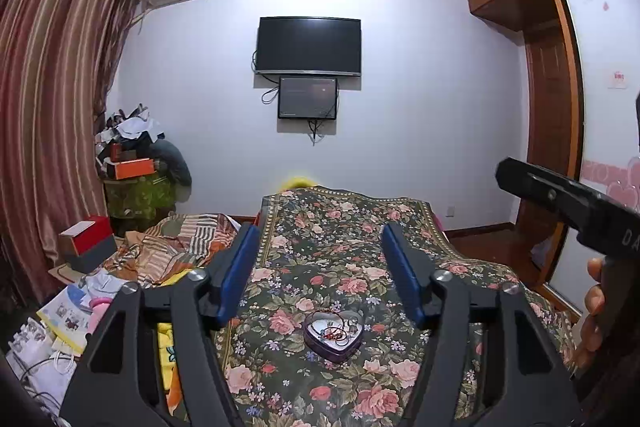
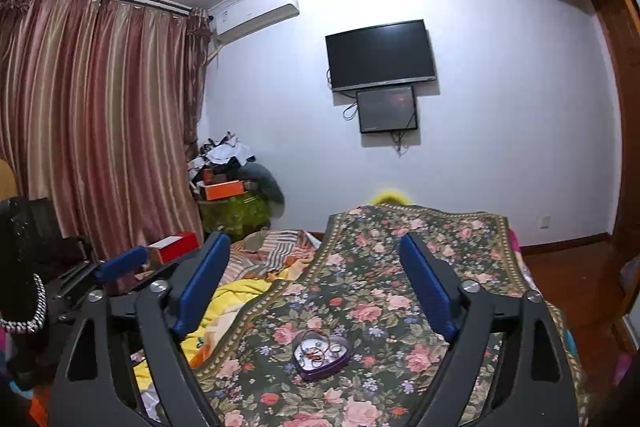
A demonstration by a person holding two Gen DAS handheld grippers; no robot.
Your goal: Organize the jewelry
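Both grippers hang level above the bed with nothing between their blue pads: the left gripper [image 1: 320, 271] stands wide apart and empty, and the right gripper [image 2: 316, 283] likewise gapes with only the bedcover showing through it. Just below and ahead of them, on the flowered cover [image 1: 340, 227], sits a small heart-shaped purple tin [image 1: 334, 335], lid off, with a tangle of jewelry [image 1: 334, 334] inside it: thin rings or bangles and something reddish, too small to sort out. No loose pieces lie on the cover around the tin that I can make out, so my reading is that the gathering is mostly done; what may remain is closing the tin, though no lid shows anywhere. Beyond the tin a striped quilt [image 1: 180, 247] is bunched to the left, then a red box [image 1: 86, 235], a heap of clutter in the corner, and a dark television [image 1: 308, 45] on the far wall. The left view alone shows the person's hand [image 1: 596, 303] on the right gripper's handle at its edge; the right view alone shows one blue finger of the left gripper at its left side and a yellow sheet [image 2: 240, 291] beside the cover.
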